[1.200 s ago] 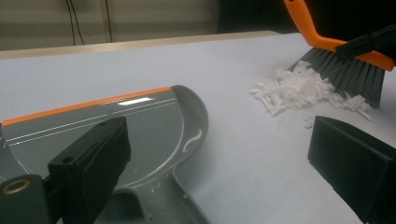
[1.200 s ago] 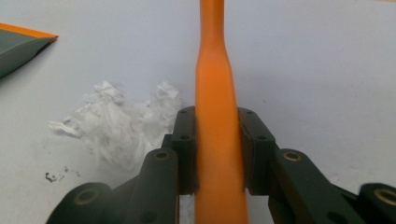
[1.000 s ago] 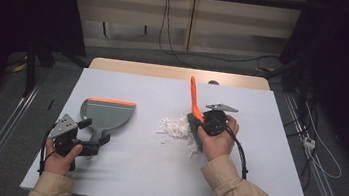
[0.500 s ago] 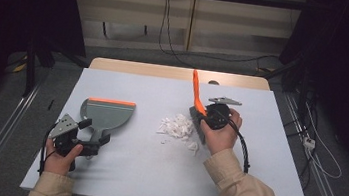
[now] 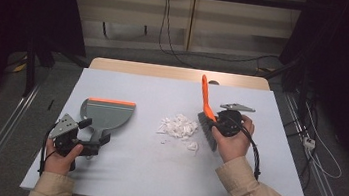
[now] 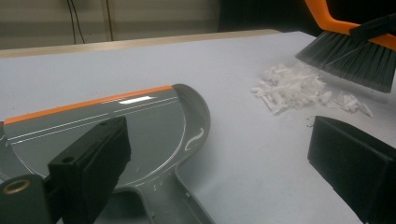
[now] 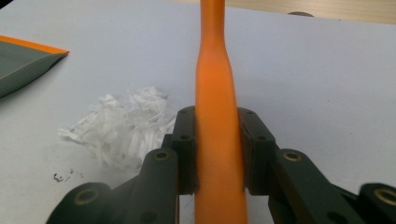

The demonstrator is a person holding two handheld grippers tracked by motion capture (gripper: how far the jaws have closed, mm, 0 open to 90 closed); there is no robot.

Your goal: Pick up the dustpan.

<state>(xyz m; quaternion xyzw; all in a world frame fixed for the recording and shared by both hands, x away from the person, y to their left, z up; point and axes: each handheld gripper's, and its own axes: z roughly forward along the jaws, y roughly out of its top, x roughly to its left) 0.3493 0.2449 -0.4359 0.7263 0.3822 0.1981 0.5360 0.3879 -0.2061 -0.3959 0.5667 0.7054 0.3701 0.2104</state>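
My right gripper clamps the orange brush, bristles just beside the white scraps at the desk's middle. My left gripper, jaws apart, straddles the dustpan's handle near the left edge.

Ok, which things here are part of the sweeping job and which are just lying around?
Part of the job:
- brush, clamped in the right tool
- white scraps
- dustpan, by the open left tool

Just lying about:
- cables on the floor
- power strip
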